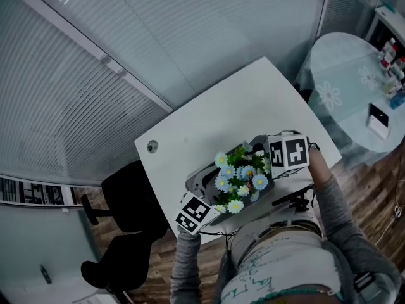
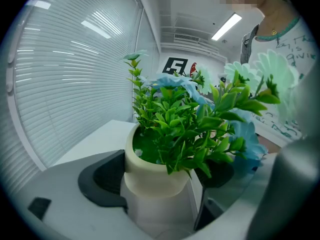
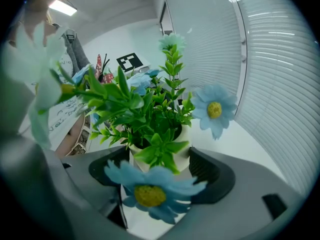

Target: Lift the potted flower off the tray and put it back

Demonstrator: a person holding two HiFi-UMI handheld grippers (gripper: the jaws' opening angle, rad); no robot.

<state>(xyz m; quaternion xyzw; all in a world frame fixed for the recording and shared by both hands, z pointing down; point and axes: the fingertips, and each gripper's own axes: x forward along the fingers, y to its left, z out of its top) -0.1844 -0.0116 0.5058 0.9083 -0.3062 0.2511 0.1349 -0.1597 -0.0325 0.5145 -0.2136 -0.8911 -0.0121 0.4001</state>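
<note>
The potted flower (image 1: 239,176) has blue and white daisies and green leaves in a cream pot (image 2: 152,176). It stands over the grey tray (image 1: 201,175) on the white table (image 1: 240,106). I cannot tell whether the pot touches the tray. My left gripper (image 2: 161,180) is shut on the pot, with a dark pad (image 2: 105,180) against its side. My right gripper (image 3: 159,170) holds the same pot (image 3: 184,145) from the opposite side, its pad (image 3: 212,173) pressed to the wall. Their marker cubes show at the plant's left (image 1: 193,213) and right (image 1: 288,152).
A black office chair (image 1: 123,233) stands left of the table. A round table (image 1: 345,87) with a floral cloth, bottles and a small white box (image 1: 378,122) is at the right. A cable grommet (image 1: 152,146) sits near the table's left corner. Window blinds run behind.
</note>
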